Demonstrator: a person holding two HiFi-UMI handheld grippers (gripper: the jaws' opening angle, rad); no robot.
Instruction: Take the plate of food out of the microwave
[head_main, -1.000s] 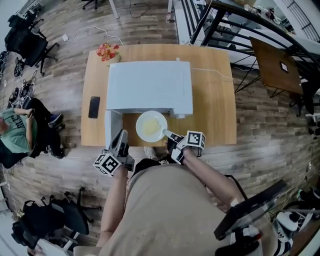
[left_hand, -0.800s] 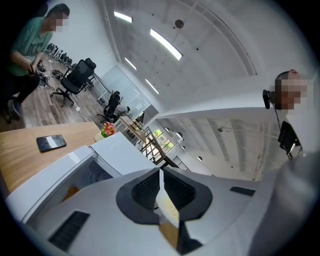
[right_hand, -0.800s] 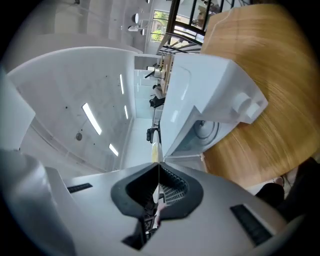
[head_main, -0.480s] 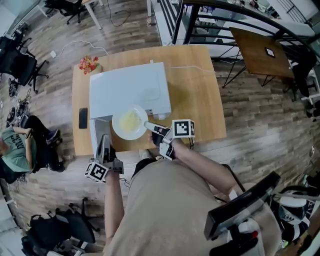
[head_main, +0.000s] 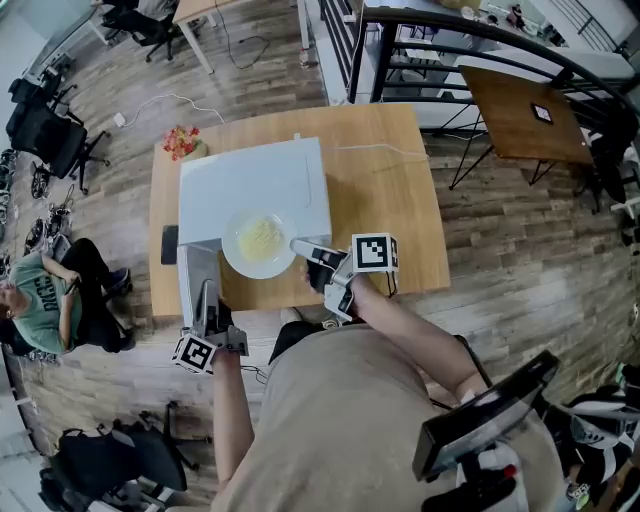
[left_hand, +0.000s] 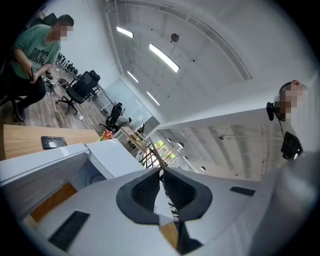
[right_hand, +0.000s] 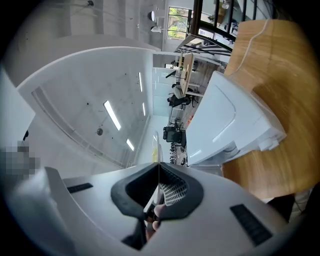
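The white plate (head_main: 258, 241) with yellow food hangs level in front of the white microwave (head_main: 252, 182), overlapping its front top edge in the head view. My right gripper (head_main: 299, 247) is shut on the plate's right rim. In the right gripper view the rim (right_hand: 155, 148) runs edge-on between the pads of the right gripper (right_hand: 159, 187). The microwave door (head_main: 197, 268) stands open at the left. My left gripper (head_main: 208, 296) is by the door's outer end, its jaws shut with nothing between them, as the left gripper (left_hand: 161, 184) view shows.
The microwave stands on a wooden table (head_main: 390, 200). A black phone (head_main: 168, 244) lies left of it and a pot of flowers (head_main: 180, 141) stands at the back left corner. A seated person (head_main: 38, 290) is at the far left. Another table (head_main: 520, 108) is at the upper right.
The right gripper has raised the plate from the microwave's mouth, so it now covers the front top edge. The left gripper has drawn back along the open door.
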